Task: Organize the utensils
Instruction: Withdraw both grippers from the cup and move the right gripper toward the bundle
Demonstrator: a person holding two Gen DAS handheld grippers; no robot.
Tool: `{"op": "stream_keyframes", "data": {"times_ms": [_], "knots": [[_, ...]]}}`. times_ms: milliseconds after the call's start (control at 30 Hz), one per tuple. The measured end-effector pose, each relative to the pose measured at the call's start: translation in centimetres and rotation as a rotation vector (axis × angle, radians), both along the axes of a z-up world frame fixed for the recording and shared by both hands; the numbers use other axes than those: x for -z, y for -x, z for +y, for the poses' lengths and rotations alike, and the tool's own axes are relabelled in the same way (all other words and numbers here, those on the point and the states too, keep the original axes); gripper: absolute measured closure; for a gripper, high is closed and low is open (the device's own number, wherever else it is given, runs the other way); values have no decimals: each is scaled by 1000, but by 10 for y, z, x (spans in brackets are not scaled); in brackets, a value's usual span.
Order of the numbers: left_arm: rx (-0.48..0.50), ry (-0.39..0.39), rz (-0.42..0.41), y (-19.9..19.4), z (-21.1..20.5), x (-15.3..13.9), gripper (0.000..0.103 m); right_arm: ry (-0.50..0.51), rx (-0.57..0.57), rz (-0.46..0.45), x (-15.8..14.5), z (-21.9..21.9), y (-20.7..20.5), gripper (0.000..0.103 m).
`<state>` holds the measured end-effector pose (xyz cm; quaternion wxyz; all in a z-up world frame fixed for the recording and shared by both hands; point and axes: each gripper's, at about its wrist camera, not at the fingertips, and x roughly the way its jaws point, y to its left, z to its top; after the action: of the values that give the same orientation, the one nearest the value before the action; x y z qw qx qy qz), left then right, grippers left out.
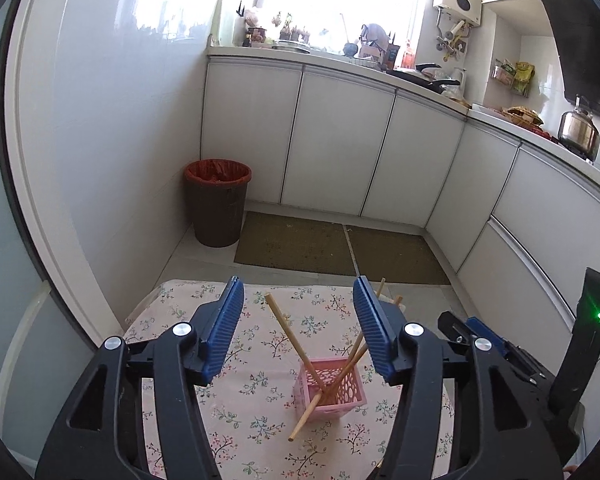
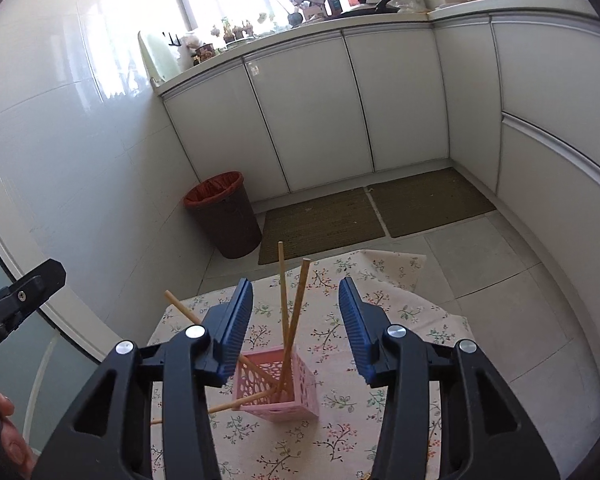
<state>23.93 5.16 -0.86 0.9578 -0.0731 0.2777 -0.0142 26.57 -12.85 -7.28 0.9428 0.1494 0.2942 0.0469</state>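
Note:
A pink lattice basket (image 1: pixel 332 384) (image 2: pixel 278 384) stands on a table with a floral cloth (image 1: pixel 260 420) (image 2: pixel 340 400). Several wooden chopsticks (image 1: pixel 290 332) (image 2: pixel 290 312) lean crosswise inside it, and one chopstick (image 1: pixel 302 420) pokes out low through its side. My left gripper (image 1: pixel 299 286) is open above and in front of the basket, its blue pads wide apart and holding nothing. My right gripper (image 2: pixel 296 284) is also open. Two upright chopsticks rise in the gap between its pads, untouched. The right gripper's body (image 1: pixel 472 328) also shows at the right edge of the left wrist view.
A brown bin with a red liner (image 1: pixel 218 200) (image 2: pixel 224 216) stands on the floor by the wall beyond the table. Two woven mats (image 1: pixel 300 244) (image 2: pixel 328 220) lie before white cabinets (image 1: pixel 340 140). A hand (image 2: pixel 4 432) holds the left gripper's handle at the lower left.

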Motion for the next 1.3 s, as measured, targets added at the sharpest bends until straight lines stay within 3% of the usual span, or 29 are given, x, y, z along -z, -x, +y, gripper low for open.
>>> {"op": "stream_keyframes", "data": {"times_ms": [267, 433, 600, 767, 933, 1300], "knots": [[-23, -37, -32, 30, -8, -11, 27, 25, 55, -22, -24, -12, 43, 46], [-38, -57, -19, 47, -12, -8, 17, 4, 94, -49, -35, -19, 77, 28], [-40, -47, 5, 66, -11, -2, 7, 55, 146, -47, -36, -16, 105, 9], [-27, -42, 19, 82, -14, 4, 7, 90, 173, -18, -29, -17, 122, 7], [-19, -55, 40, 93, -15, 15, 7, 40, 198, 44, -13, -33, 135, 7], [52, -103, 132, 89, -41, 49, 7, -5, 268, 169, 44, -79, 163, 7]]}}
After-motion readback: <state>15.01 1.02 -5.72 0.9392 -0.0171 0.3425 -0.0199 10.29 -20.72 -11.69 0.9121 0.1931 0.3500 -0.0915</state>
